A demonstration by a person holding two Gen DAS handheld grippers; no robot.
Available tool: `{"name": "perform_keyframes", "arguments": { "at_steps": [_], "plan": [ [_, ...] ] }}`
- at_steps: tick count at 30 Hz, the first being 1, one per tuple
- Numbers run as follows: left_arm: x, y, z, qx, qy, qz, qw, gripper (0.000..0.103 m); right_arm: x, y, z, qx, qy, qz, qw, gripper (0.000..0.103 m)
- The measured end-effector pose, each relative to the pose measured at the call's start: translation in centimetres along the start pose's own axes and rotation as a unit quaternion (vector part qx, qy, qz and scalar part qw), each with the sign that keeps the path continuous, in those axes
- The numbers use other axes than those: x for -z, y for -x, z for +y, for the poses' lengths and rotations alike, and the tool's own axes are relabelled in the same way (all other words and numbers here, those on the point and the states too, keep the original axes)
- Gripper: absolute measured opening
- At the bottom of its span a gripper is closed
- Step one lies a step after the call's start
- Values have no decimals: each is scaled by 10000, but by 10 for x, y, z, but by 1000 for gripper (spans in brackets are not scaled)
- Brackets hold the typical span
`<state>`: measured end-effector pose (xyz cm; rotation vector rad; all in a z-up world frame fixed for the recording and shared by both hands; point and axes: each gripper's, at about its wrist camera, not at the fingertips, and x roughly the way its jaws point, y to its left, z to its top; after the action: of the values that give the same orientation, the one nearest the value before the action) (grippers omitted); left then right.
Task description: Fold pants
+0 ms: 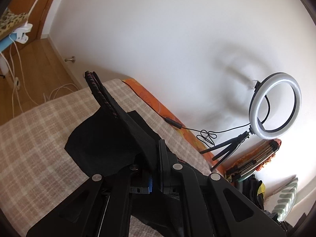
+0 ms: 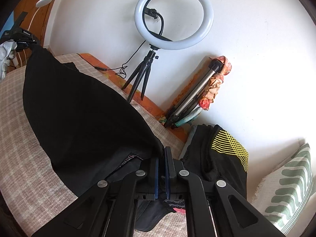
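Left gripper (image 1: 156, 158) clenched on an edge of the black pants (image 1: 102, 138); right gripper (image 2: 164, 158) clenched on another edge of the same garment. Cloth hangs stretched between the two, lifted off the checked bedcover (image 1: 39, 138), with the lower part trailing on it. In the right wrist view the sheet of fabric runs from 6 o'clock up to 10 o'clock, where the other gripper and a gloved hand (image 2: 7, 53) show.

Risks, judged:
- Thin pinch on each side, so a tug apart could pull the cloth out of one jaw.
- Trailing part may drag and bunch, leaving a crooked fold.
- Ring light (image 2: 173, 15) on its tripod stands near at 12 o'clock; a wide swing could knock it or snag its cable (image 1: 205, 134).
- Another dark garment with yellow lines (image 2: 227, 148) lies at 3 o'clock and could get caught up.
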<state>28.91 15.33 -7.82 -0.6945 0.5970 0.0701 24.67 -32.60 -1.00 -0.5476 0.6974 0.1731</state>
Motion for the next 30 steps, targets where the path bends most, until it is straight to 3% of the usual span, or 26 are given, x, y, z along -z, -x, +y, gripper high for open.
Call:
{"name": "perform_keyframes", "arguments": {
  "at_steps": [9, 17, 20, 22, 24, 25, 28, 30],
  "plan": [
    [-8, -72, -18, -595, -560, 373, 9960, 3, -6, -108, -7, -53, -109, 680, 9976, 2],
    [-2, -130, -29, -1083, -1113, 850, 9842, 4, 7, -175, 2, -24, 60, 1235, 9923, 2],
    [-10, -144, -34, -1230, -1313, 1042, 9782, 14, 8, -189, 4, -24, 99, 1376, 9904, 2],
    [-19, -147, -33, -1292, -1344, 1050, 9768, 33, 8, -195, 7, 19, 186, 1467, 9890, 2],
    [-29, -141, -31, -1214, -1346, 1019, 9781, 39, 8, -197, 9, 74, 207, 1556, 9876, 3],
    [-35, -138, -30, -1199, -1373, 1004, 9781, 44, 7, -198, 8, 43, 194, 1588, 9871, 10],
    [-52, -119, -20, -1148, -1408, 839, 9798, 49, 0, -193, 6, 97, 153, 1497, 9886, 43],
    [-60, -104, -7, -1149, -1417, 758, 9803, 49, -7, -182, 9, 14, 149, 1346, 9908, 48]
  ]
}}
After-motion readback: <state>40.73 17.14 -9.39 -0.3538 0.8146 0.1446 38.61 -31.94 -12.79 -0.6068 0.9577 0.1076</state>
